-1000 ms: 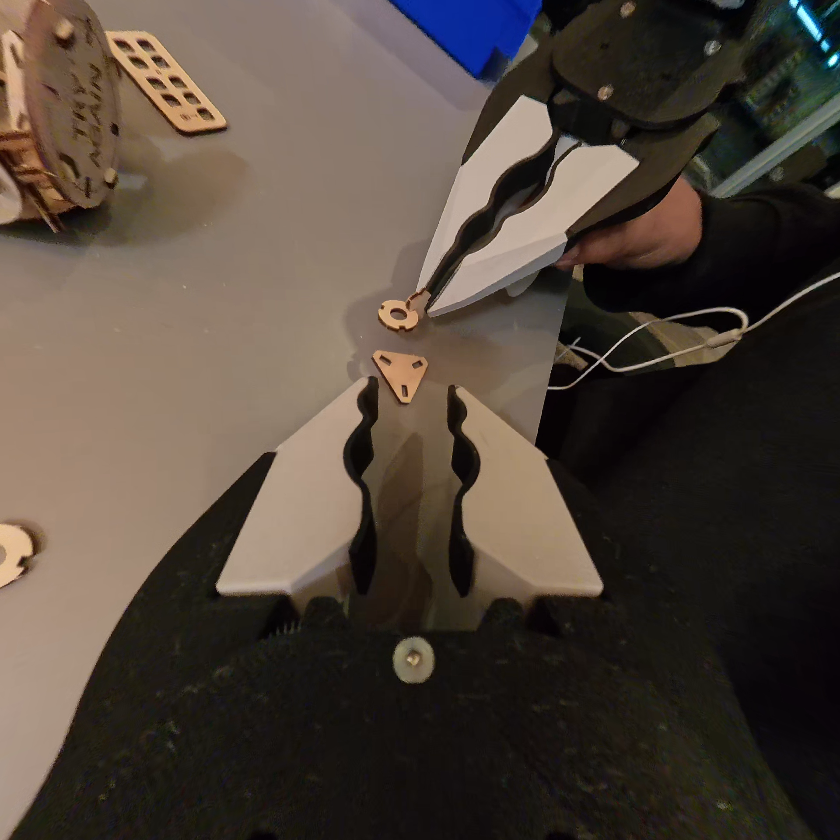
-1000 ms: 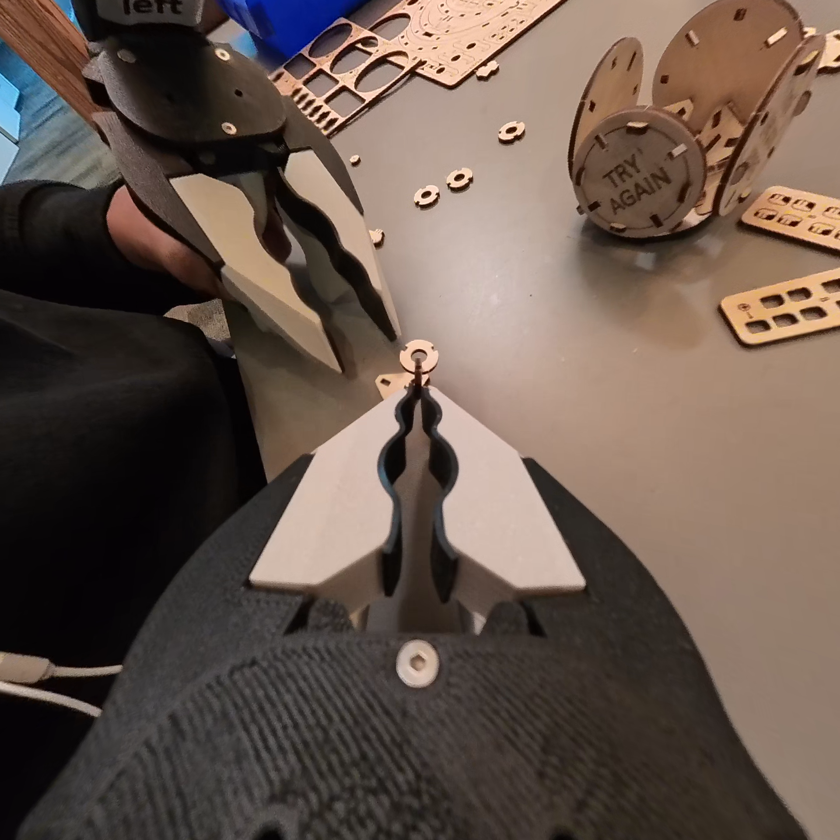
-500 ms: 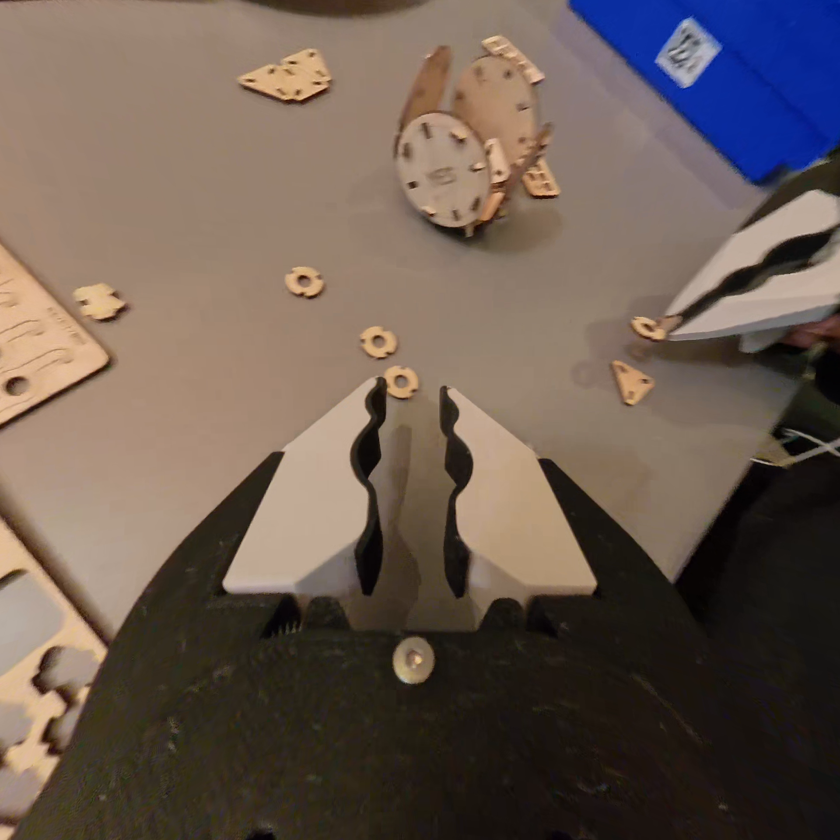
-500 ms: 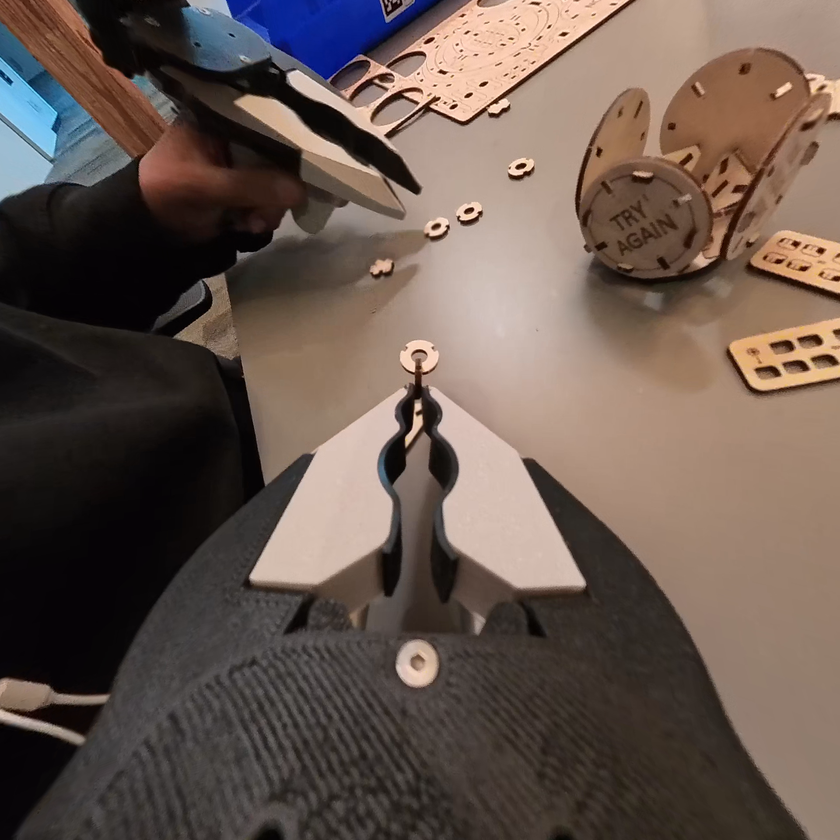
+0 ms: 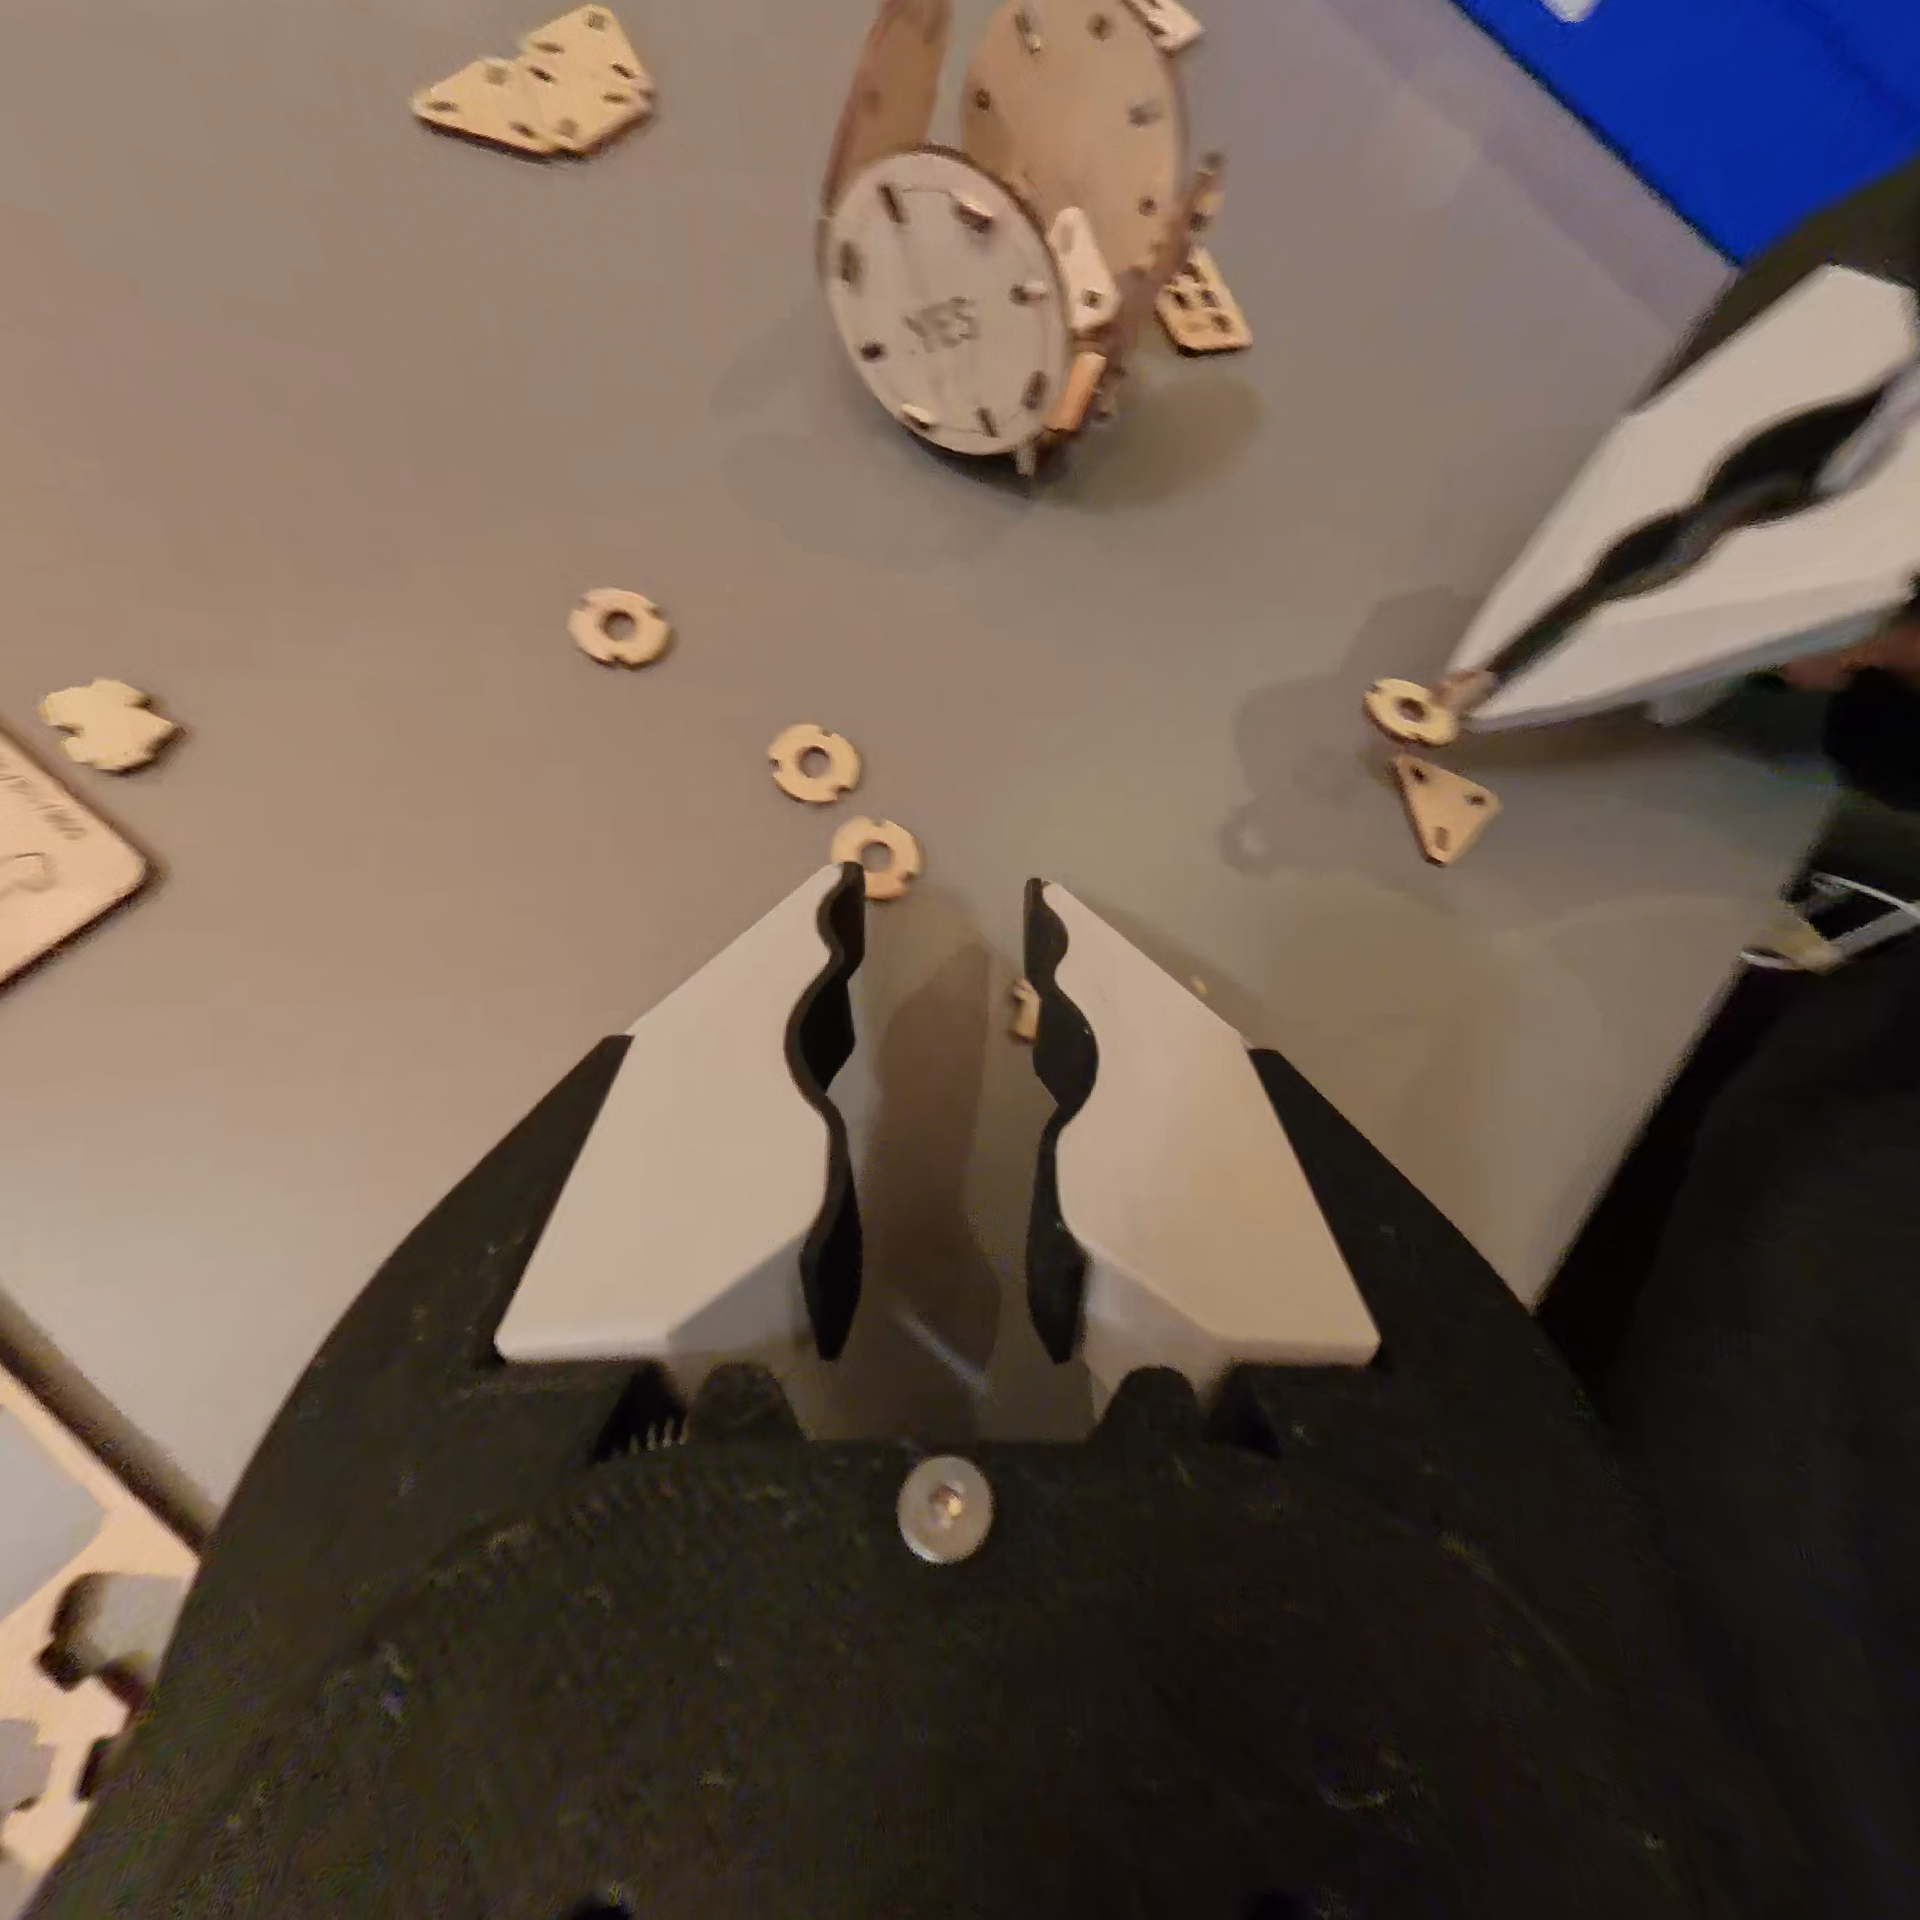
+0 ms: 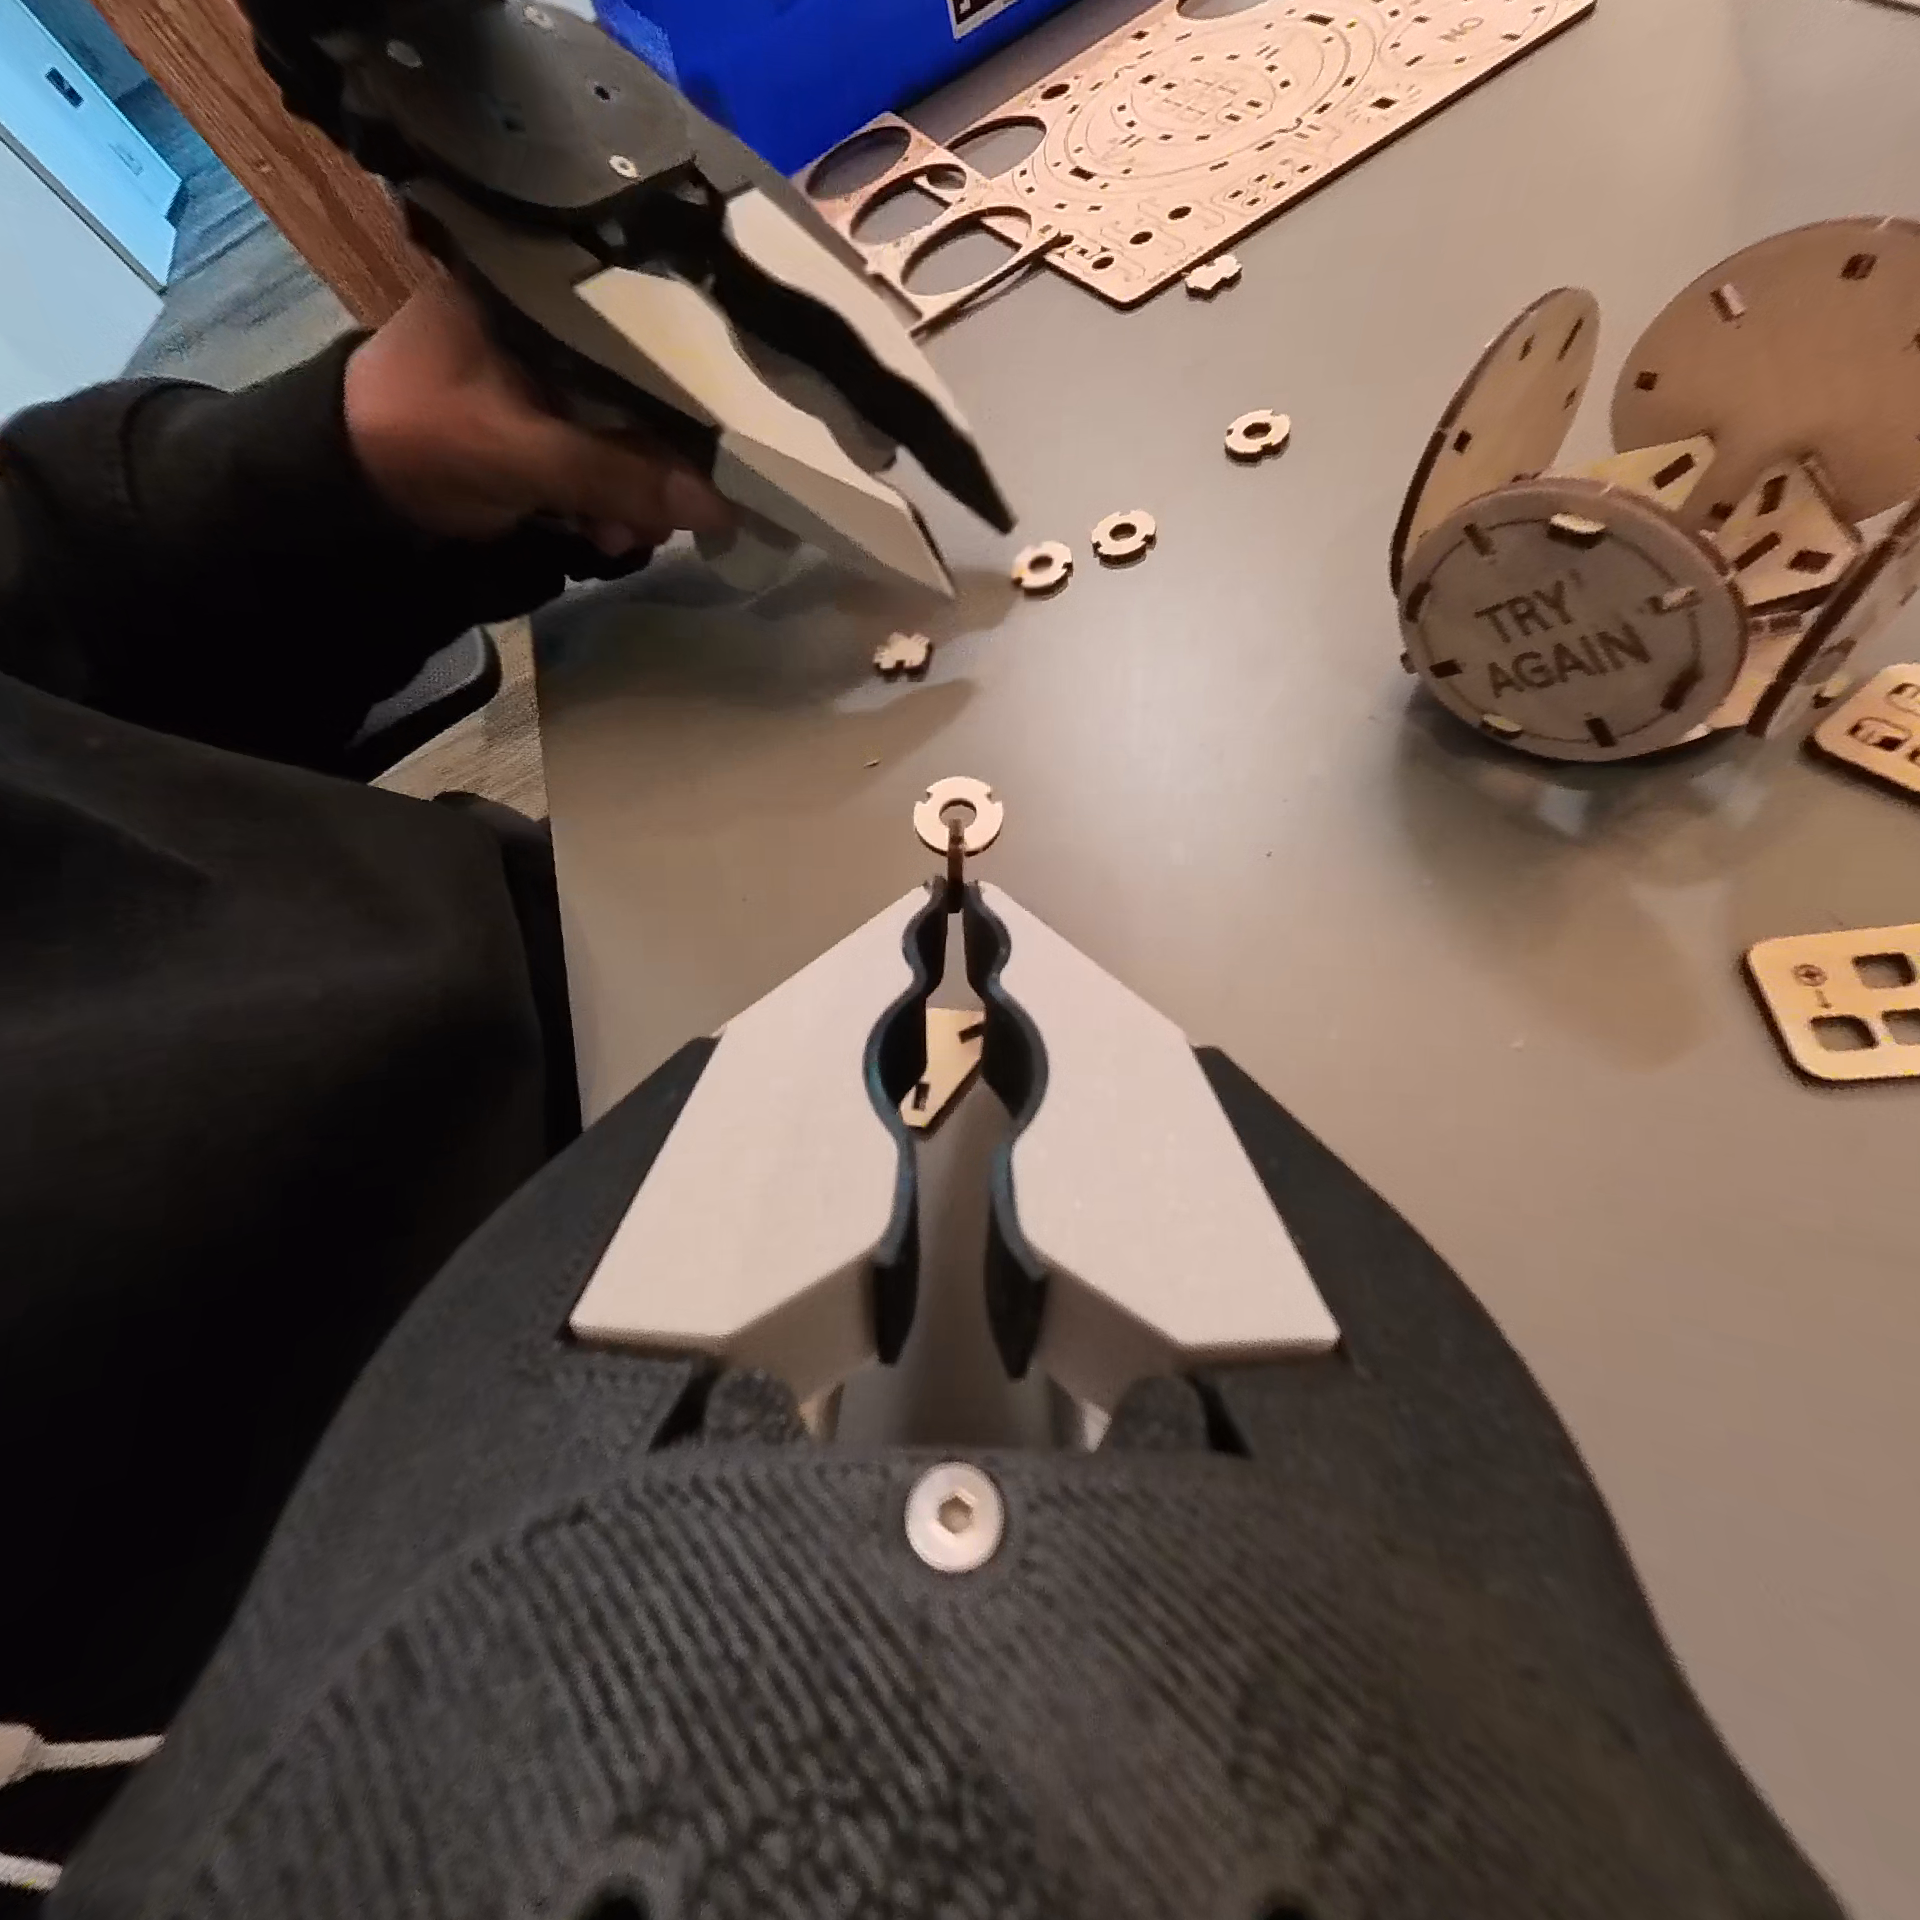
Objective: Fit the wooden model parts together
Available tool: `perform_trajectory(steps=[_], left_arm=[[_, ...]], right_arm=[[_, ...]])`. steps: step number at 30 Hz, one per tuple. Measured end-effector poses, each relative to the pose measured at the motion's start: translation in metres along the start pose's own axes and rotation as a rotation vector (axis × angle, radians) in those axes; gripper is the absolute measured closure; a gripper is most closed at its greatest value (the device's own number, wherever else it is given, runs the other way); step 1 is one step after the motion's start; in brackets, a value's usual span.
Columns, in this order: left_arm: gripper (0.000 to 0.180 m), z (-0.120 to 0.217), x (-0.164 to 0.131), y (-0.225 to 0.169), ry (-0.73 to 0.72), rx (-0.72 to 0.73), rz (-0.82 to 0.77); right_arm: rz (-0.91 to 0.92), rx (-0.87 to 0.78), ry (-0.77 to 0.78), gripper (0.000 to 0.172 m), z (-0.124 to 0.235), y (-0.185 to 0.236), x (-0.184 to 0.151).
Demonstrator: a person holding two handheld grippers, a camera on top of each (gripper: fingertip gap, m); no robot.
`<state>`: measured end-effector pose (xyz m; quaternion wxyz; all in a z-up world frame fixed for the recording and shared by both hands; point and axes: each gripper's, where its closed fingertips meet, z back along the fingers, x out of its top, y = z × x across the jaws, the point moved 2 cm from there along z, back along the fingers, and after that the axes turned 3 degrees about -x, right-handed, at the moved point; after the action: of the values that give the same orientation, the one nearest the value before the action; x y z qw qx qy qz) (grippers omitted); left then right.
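My left gripper (image 5: 940, 883) is open and empty, low over the grey table (image 5: 416, 416). A loose wooden ring (image 5: 878, 857) lies just beyond its left fingertip, and two more rings (image 5: 814, 762) lie farther out. It also shows in the right wrist view (image 6: 966, 551). My right gripper (image 6: 954, 891) is shut on a thin wooden pin (image 6: 954, 868) held edge-on, with a wooden ring (image 6: 958, 818) on the pin's far end. It also shows in the left wrist view (image 5: 1465, 696), with its ring (image 5: 1408, 712) just above a wooden triangle (image 5: 1444, 805) that lies on the table.
A wooden drum assembly of discs (image 5: 966, 312) stands farther back and also shows in the right wrist view (image 6: 1558, 613). A punched wooden sheet (image 6: 1195, 135) and a blue bin (image 5: 1714, 104) lie beyond. Slotted plates (image 6: 1849, 997) lie at the right. The table edge (image 5: 1662, 1091) runs close by. Some 11 cm of space lies between my two pairs of fingers.
My left gripper swung away from the triangle and the right gripper to the loose rings, its jaws narrowing and widening again. My right gripper stayed shut on the pin with its ring.
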<state>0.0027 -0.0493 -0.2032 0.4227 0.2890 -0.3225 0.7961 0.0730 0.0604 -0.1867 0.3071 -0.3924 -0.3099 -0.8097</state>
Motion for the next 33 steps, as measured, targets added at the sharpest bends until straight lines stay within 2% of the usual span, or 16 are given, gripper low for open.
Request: perform_trajectory(steps=[5,11,12,14,16,20,24,33], left_arm=[[0.154,0.008,-0.017,-0.013,0.059,-0.065,0.024],[0.153,0.006,-0.005,-0.040,-0.002,-0.168,0.022],[0.153,0.003,-0.004,-0.042,0.002,-0.171,0.013],[0.154,0.000,-0.005,-0.043,0.016,-0.163,-0.008],[0.154,-0.001,-0.005,-0.045,0.018,-0.165,-0.019],[0.155,-0.002,-0.006,-0.046,0.018,-0.182,-0.011],[0.155,0.004,-0.008,-0.042,0.011,-0.169,-0.008],[0.153,0.022,-0.019,-0.025,-0.005,-0.112,0.041]], right_arm=[[0.001,0.026,0.083,0.171,-0.006,0.000,-0.009],[0.080,0.007,0.182,0.171,-0.013,-0.002,-0.021],[0.081,0.008,0.182,0.169,-0.013,-0.002,-0.021],[0.086,-0.003,0.177,0.151,-0.012,-0.003,-0.020],[0.102,-0.026,0.164,0.141,-0.012,-0.003,-0.019],[0.193,-0.067,0.151,0.135,-0.015,-0.001,-0.016],[0.234,-0.030,0.178,0.135,-0.023,0.001,-0.016],[0.273,0.049,0.207,0.156,-0.029,0.000,-0.014]])
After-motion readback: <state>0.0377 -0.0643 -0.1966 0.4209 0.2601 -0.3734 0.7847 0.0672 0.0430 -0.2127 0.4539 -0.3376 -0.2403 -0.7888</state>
